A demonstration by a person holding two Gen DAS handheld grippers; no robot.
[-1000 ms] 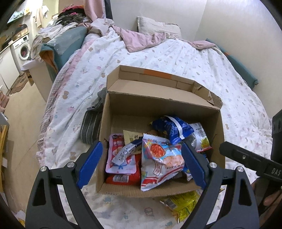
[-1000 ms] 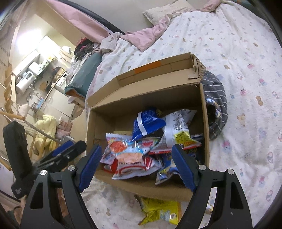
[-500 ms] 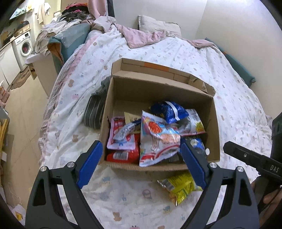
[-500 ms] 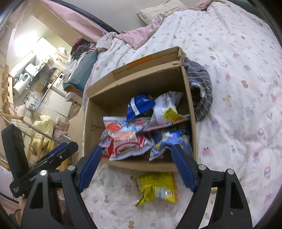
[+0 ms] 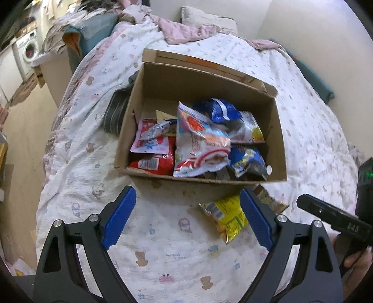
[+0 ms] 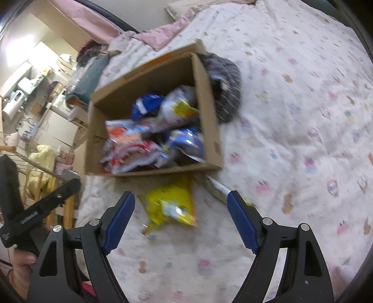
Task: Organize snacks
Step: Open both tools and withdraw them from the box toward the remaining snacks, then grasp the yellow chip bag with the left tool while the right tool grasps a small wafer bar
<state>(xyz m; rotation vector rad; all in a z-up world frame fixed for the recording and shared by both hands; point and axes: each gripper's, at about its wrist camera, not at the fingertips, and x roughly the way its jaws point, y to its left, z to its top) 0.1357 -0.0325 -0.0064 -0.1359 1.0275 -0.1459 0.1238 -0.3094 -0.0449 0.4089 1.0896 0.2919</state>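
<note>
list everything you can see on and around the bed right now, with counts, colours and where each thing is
cardboard box: one, brown, open, on the bed
snack packets in the box: several, red, white, blue, piled inside
yellow snack packet: one, on the quilt before the box
flat packet: one, pale, right of the yellow one
striped cloth: one, dark grey, beside the box
quilt: one, white, printed
pillow: one, pale, at the head
washing machine: one, white, far left
left tool: open, empty
right tool: open, empty

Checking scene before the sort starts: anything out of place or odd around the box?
Yes. A yellow snack packet lies on the bedspread outside the cardboard box, against its near wall, with another packet beside it. Inside, the packets are heaped loosely. Both grippers are open and empty.
</note>
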